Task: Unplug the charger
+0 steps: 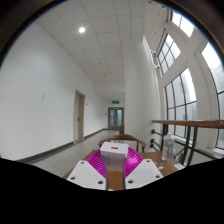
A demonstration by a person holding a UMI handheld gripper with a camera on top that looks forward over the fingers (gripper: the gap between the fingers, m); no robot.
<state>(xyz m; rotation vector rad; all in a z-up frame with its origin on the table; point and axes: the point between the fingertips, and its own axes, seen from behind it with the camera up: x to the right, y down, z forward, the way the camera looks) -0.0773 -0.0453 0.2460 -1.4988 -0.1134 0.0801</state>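
Note:
My gripper (pixel 113 160) is raised and looks down a long white hallway. Between its two magenta pads (pixel 97 162) sits a white boxy charger (pixel 113 150) with a small red mark on its near face. Both pads press against the charger's sides, so the fingers are shut on it. The charger is held up in the air above a wooden surface (pixel 126 141). No socket or cable shows in this view.
A hallway with white walls runs ahead to a far door (pixel 116 118). A closed door (pixel 79 115) stands on the left wall. Tall windows (pixel 188 100) and a wooden handrail (pixel 190 124) line the right side.

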